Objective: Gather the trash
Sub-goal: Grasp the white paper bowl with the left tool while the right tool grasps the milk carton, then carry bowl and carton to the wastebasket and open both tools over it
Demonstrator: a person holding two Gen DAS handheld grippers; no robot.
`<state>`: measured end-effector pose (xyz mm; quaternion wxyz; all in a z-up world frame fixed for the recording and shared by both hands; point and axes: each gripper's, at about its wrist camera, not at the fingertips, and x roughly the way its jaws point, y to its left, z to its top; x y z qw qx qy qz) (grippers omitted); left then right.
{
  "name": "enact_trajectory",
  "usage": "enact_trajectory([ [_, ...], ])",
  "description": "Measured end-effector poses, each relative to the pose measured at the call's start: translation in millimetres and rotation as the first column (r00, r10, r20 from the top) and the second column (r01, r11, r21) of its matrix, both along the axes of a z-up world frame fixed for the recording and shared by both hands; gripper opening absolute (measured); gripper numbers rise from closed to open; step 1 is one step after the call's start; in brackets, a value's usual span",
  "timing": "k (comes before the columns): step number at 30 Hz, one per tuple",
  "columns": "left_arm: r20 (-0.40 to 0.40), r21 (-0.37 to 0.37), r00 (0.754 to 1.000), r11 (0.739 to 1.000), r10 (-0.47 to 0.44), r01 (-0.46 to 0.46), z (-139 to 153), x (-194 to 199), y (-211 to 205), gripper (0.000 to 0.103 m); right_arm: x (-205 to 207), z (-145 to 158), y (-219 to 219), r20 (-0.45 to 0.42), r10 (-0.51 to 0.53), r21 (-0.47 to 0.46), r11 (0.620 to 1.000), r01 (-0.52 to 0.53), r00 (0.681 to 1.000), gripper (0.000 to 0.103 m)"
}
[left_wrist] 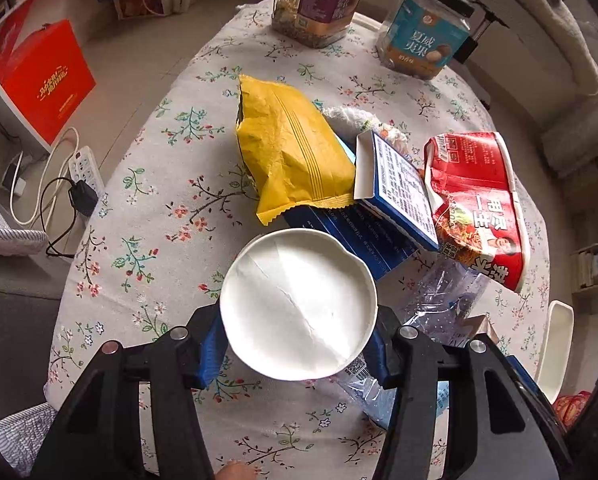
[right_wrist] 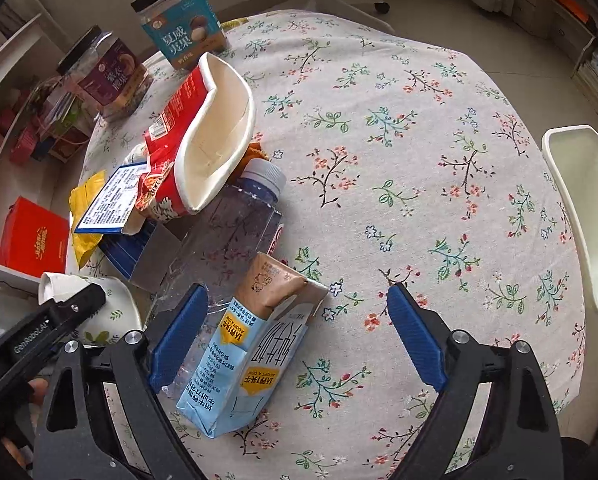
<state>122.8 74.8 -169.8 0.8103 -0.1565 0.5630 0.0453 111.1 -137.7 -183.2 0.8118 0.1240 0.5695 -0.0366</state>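
Note:
My left gripper [left_wrist: 297, 340] is shut on a white paper cup [left_wrist: 299, 304], held above the floral tablecloth; the cup also shows in the right wrist view [right_wrist: 99, 312]. Behind it lie a yellow snack bag [left_wrist: 291, 152], a blue box [left_wrist: 395, 188], a crushed red noodle cup [left_wrist: 479, 200] and a clear plastic bottle [left_wrist: 443, 300]. My right gripper [right_wrist: 299, 336] is open, low over a flattened blue milk carton [right_wrist: 251, 348] lying between its fingers, nearer the left one. The bottle [right_wrist: 235, 232] and noodle cup [right_wrist: 203, 140] lie just beyond.
Two snack jars [left_wrist: 423, 28] [left_wrist: 319, 0] stand at the table's far edge. A white chair [right_wrist: 579, 208] stands at the right of the table. A red box [left_wrist: 43, 80] and a power strip [left_wrist: 83, 168] are on the floor at left.

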Motion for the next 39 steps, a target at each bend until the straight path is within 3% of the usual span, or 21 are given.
enact_trajectory([
  [5,0.124,0.044,0.992,0.999,-0.030,0.024,37.0,-10.5,4.9,0.055,1.5,-13.8,6.3,-0.040,0.000,0.025,1.000,0.001,0.999,0.076],
  [7,0.165,0.071,0.985,0.997,-0.044,0.032,48.1,-12.4,4.8,0.055,3.2,-20.3,3.5,-0.069,-0.001,0.065,0.998,0.006,0.998,0.064],
  [9,0.193,0.093,0.979,0.995,-0.057,0.039,54.7,-13.0,3.5,0.055,3.2,-28.6,-0.9,-0.114,-0.007,0.099,0.995,0.018,0.993,0.042],
  [10,0.201,0.101,0.978,0.994,-0.062,0.042,57.1,-13.1,3.2,0.055,2.3,-32.6,-3.0,-0.129,-0.008,0.105,0.994,0.022,0.992,0.039],
  [14,0.209,0.088,0.975,0.994,-0.075,0.058,59.8,-12.2,4.6,0.055,0.3,-26.6,-4.7,-0.094,0.009,0.073,0.997,-0.002,0.996,0.032],
  [17,0.224,0.075,0.971,0.995,-0.077,0.061,61.8,-15.1,5.8,0.055,-2.9,-14.5,-13.4,-0.062,0.002,0.100,0.995,0.005,0.998,0.030],
  [25,0.322,0.094,0.941,0.993,-0.101,0.075,79.3,-21.4,-3.1,0.055,-6.0,45.5,-39.0,0.184,-0.036,0.072,0.997,0.023,0.982,0.030],
  [31,0.418,0.158,0.895,0.983,-0.156,0.098,94.4,-29.0,-25.1,0.055,-15.2,82.8,-61.2,0.356,-0.049,-0.013,0.998,0.058,0.933,0.031],
  [39,0.512,0.226,0.828,0.965,-0.231,0.130,112.5,-38.4,-64.6,0.055,-34.5,114.6,-68.1,0.524,0.011,-0.204,0.972,0.113,0.852,0.031],
])
